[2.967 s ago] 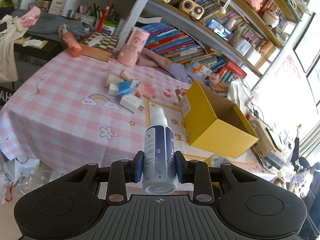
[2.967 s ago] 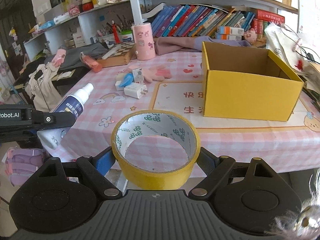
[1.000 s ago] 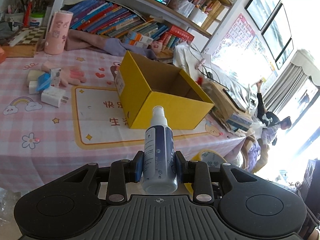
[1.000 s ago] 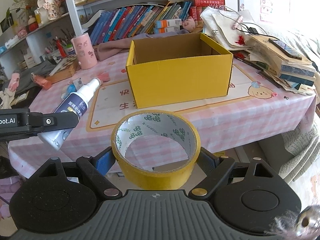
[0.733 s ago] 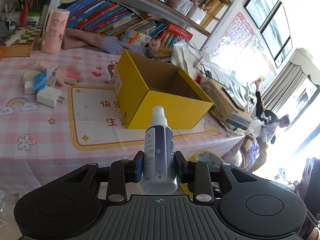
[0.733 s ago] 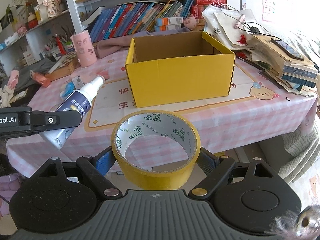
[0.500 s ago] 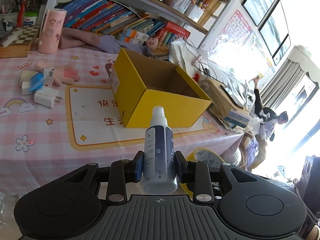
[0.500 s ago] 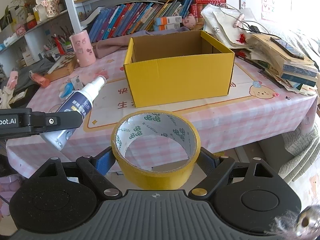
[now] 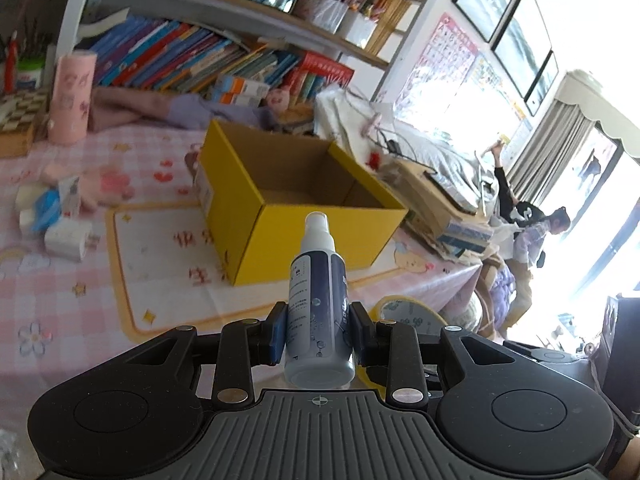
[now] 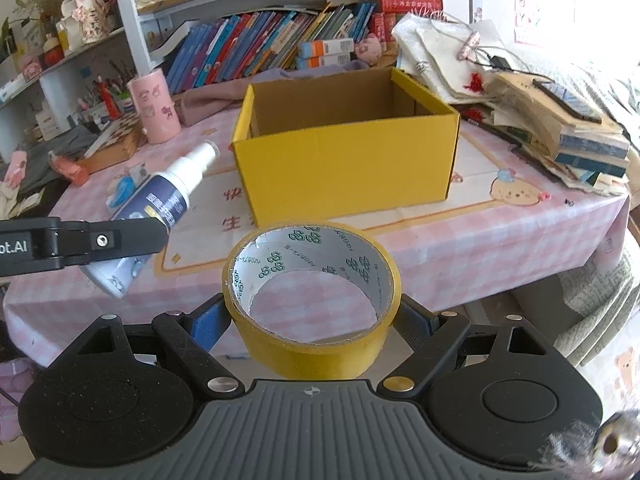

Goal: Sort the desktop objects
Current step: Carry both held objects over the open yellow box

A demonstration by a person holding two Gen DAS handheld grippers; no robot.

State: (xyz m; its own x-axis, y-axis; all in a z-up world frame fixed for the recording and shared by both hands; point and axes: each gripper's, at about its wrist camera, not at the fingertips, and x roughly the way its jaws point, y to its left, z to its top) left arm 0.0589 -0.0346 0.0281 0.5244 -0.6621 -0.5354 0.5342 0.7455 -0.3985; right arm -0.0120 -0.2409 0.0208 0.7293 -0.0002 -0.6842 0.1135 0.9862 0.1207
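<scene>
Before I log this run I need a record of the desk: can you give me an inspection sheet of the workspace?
Surface: pink checked tablecloth with a printed mat.
Job's things: open yellow box, inside looks empty; spray bottle; yellow tape roll.
Clutter: pink cup, white chargers, chessboard, stacked books.
Grippers: left gripper shut on the spray bottle; right gripper shut on the tape roll; both short of the box.
Cables: black cord on the cloth bags.
Surroundings: bookshelves, bright window.
</scene>
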